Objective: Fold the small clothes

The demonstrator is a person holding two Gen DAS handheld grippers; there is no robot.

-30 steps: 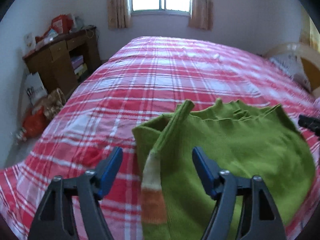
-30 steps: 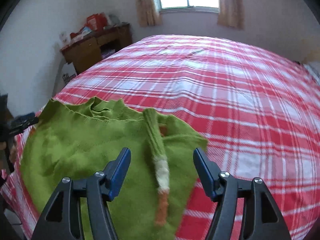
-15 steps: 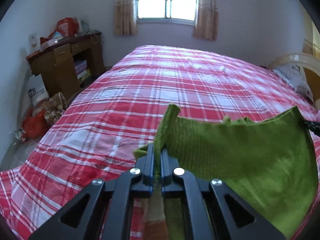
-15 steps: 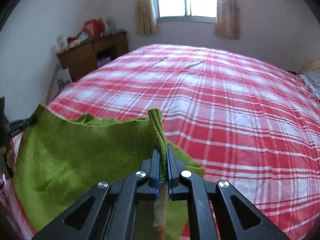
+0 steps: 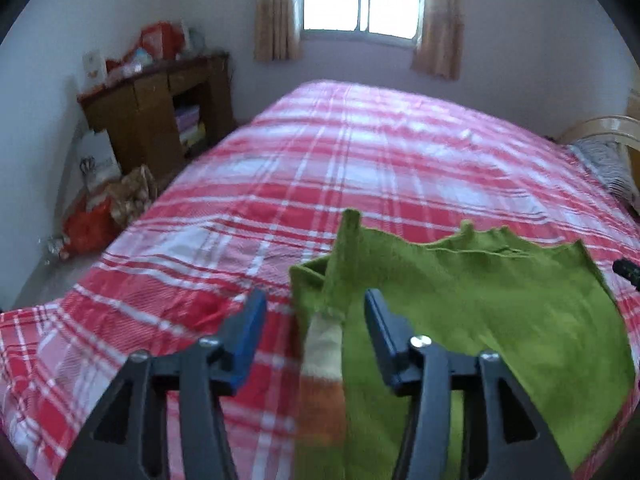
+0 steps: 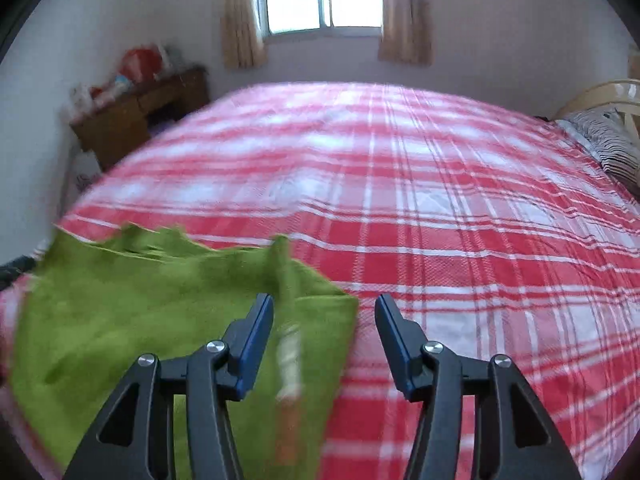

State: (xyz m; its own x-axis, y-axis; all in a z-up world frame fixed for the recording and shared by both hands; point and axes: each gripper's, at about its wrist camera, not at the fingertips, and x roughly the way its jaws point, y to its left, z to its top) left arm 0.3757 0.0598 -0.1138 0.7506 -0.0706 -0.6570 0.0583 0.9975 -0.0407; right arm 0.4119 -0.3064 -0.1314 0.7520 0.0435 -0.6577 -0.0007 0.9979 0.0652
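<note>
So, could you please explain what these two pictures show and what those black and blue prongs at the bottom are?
Each picture comes from a fisheye camera mounted on a handheld gripper, looking forward along its two fingers. One view belongs to the left gripper, the other to the right gripper. Both are open and hold nothing. Ahead lies a green knitted garment on a bed with a red plaid sheet. A sleeve with a cream and orange cuff lies between the left gripper's fingers.

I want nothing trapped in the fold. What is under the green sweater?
The green sweater lies on the red plaid bedspread, which shows all around it. Whatever sits directly beneath, or between its layers, is covered. Both grippers, left and right, are open.
</note>
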